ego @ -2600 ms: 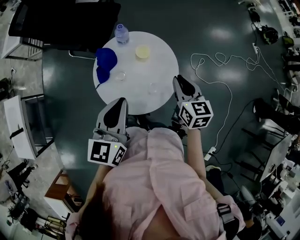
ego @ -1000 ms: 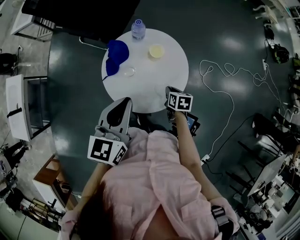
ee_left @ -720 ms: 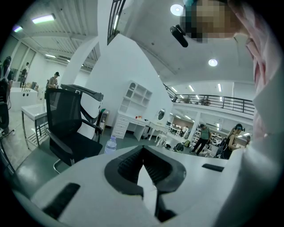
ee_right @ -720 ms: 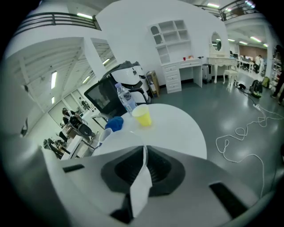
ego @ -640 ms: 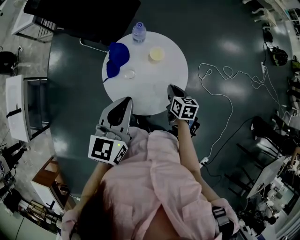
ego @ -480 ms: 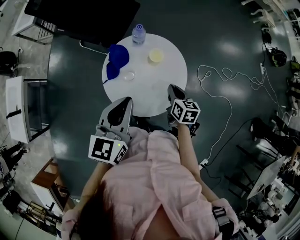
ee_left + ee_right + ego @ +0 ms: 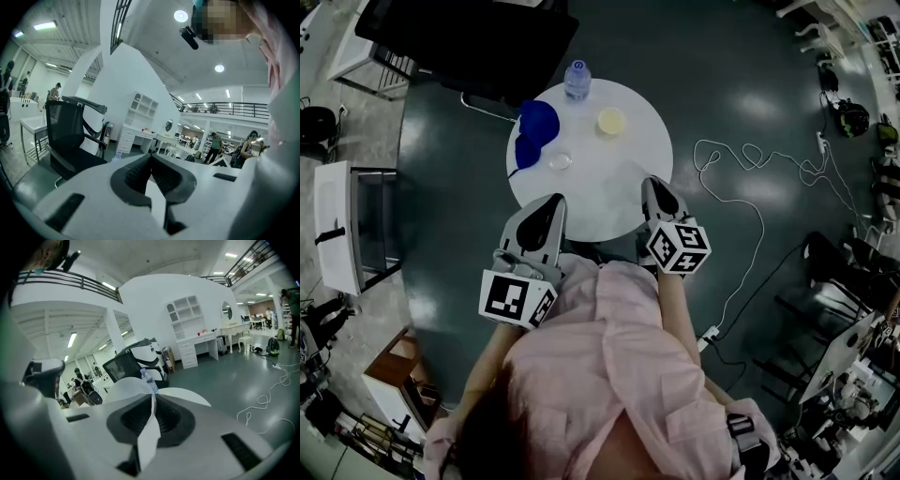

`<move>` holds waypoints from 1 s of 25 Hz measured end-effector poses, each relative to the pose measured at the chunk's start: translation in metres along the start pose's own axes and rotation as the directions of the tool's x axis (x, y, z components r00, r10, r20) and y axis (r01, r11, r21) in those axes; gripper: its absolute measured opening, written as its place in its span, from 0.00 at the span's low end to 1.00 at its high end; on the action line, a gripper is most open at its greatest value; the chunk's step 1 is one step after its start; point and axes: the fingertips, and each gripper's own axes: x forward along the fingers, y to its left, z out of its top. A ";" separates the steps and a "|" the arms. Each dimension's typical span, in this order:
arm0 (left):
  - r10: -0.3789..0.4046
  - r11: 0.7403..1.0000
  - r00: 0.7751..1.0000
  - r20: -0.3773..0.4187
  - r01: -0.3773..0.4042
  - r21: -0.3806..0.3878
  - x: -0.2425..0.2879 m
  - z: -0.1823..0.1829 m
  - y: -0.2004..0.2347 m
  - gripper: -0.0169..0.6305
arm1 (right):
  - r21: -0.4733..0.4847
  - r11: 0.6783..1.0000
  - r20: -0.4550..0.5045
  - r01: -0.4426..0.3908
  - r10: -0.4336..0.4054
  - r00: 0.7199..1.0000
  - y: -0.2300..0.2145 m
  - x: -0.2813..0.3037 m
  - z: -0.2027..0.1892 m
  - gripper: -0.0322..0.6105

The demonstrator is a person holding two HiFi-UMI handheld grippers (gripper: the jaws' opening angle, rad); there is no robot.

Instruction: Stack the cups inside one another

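Grey ribbed fingers of the right gripper [image 7: 153, 401] are pressed together on what looks like the thin wall of a clear cup [image 7: 125, 389], which bulges pale to their left; the cup is hard to make out. In the head view this gripper [image 7: 655, 185] hangs over the near right edge of the round white desk [image 7: 630, 161]. The left gripper [image 7: 151, 161] has its fingers together with nothing between them, and sits [image 7: 549, 201] at the desk's near left edge.

On the desk, a second clear cup [image 7: 560, 160] stands left of centre, seemingly empty. A yellow cup [image 7: 611, 120] stands farther back, well apart from it. A blue rounded thing [image 7: 534, 127] lies at the left edge, too dim to identify. A water bottle [image 7: 577, 80] stands at the far rim, its label unreadable.

The middle of the desk is bare. Dark floor [image 7: 731, 84] rings it, with a white cable [image 7: 741, 178] looping to the right and a black chair [image 7: 469, 42] just beyond.
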 end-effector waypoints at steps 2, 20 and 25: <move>-0.003 1.000 1.000 0.007 0.003 0.002 0.001 0.001 0.002 0.05 | -0.002 1.000 0.051 -0.009 0.009 0.999 0.005 -0.007 0.014 0.11; -0.029 0.997 0.999 0.038 0.027 0.069 0.006 0.021 -0.012 0.05 | 0.053 0.999 0.189 -0.005 -0.006 0.982 0.016 -0.048 0.050 0.11; -0.034 0.998 0.998 0.054 0.031 0.049 0.006 0.031 -0.026 0.05 | 0.040 0.998 0.208 -0.044 0.035 0.977 0.019 -0.051 0.051 0.11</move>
